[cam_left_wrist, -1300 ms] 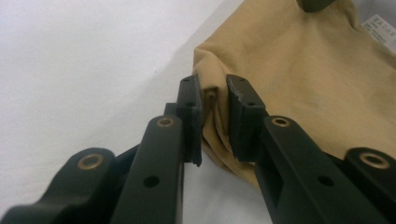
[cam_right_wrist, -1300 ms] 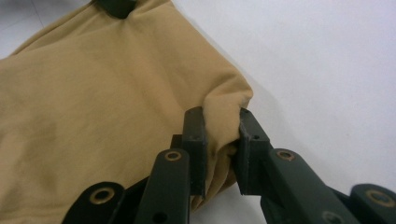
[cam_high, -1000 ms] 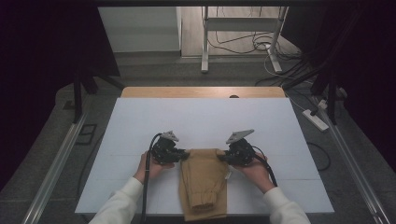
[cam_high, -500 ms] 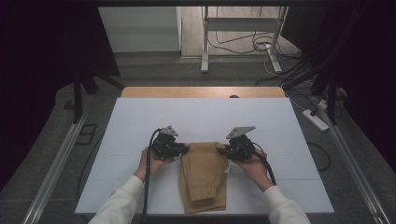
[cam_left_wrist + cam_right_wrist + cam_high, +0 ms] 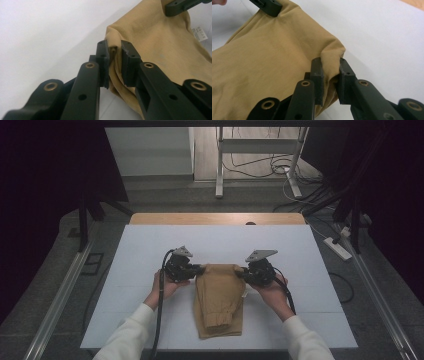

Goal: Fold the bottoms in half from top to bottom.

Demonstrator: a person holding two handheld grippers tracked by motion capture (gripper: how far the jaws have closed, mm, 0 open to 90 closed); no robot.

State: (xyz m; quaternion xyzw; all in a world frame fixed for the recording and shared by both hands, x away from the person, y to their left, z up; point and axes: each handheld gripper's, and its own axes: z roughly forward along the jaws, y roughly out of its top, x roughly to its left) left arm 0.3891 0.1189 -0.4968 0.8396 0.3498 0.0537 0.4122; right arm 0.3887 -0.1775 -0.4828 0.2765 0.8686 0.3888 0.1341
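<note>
Currently the tan folded garment [image 5: 219, 297] is lying on the white table [image 5: 125, 270] at about 6 o'clock of its middle. At the garment's 10 o'clock corner the left gripper [image 5: 115, 57] is pinching a fold of cloth, while the right gripper [image 5: 330, 75] is clamping the 2 o'clock corner, both jaws clenched on fabric.

The left gripper [image 5: 115, 58] pinches the tan garment's [image 5: 155, 50] corner over the white table [image 5: 45, 37].

The high view looks forward and down over the table [image 5: 150, 245] from afar. The 2 gripper views sit close behind their jaws, sharing the tan cloth [image 5: 160, 50] with it.
</note>
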